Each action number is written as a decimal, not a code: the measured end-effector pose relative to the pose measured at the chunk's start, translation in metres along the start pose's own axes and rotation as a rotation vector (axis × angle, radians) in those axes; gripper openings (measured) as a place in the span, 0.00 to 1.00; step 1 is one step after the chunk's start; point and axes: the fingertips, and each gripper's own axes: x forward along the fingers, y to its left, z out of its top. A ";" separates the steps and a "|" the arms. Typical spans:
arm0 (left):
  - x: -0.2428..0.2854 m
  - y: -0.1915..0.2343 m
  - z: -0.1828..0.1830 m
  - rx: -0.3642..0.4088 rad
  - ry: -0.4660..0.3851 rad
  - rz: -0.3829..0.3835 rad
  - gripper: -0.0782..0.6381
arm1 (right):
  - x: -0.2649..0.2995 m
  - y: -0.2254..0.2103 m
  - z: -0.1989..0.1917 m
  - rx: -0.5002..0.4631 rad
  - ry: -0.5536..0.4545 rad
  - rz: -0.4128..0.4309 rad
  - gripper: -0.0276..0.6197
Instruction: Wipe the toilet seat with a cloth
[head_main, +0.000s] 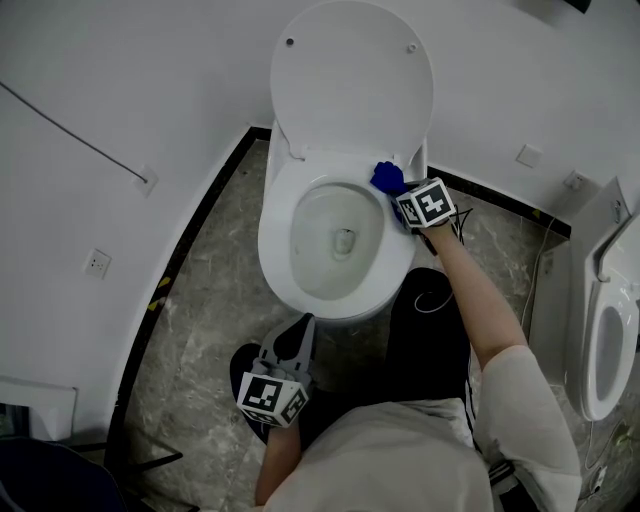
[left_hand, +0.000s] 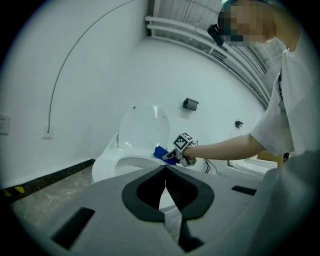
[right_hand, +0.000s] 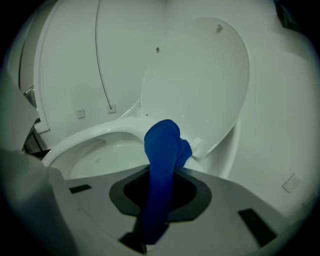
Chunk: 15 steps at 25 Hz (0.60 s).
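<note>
- The right gripper (head_main: 393, 193) has its jaws clenched on a blue cloth (head_main: 387, 177). In the right gripper view the cloth (right_hand: 162, 145) runs up between the jaws of that gripper (right_hand: 160, 192) and ends in a bunched wad ahead of the tips.
- The wad lies at about 1 o'clock on the ring of the toilet seat (head_main: 276, 232), close to the hinge. It appears to touch the white surface there.
- The lid (head_main: 350, 75) stands raised at 12 o'clock of the bowl, leaning back towards the wall.
- The left gripper (head_main: 298, 335) hangs at 6 o'clock of the bowl, over the grey stone floor (head_main: 195, 330) and just clear of the seat's front edge. Its tips point towards 12 o'clock.
- In the left gripper view the jaws of that gripper (left_hand: 165, 172) are pressed together with nothing between them. Beyond them show the seat (left_hand: 112, 162), the cloth (left_hand: 161, 152) and the right gripper (left_hand: 172, 157).
- A second white fixture (head_main: 605, 350) stands at 3 o'clock, well apart from the toilet.
</note>
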 end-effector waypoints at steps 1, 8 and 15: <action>0.001 0.000 0.000 0.003 0.000 0.000 0.12 | 0.001 -0.001 0.000 0.002 0.003 0.001 0.15; 0.003 -0.001 -0.007 -0.007 0.021 0.003 0.12 | 0.009 -0.004 0.008 0.002 0.007 0.006 0.15; 0.005 -0.003 -0.011 -0.014 0.031 0.004 0.12 | 0.017 -0.008 0.016 0.018 0.023 0.016 0.15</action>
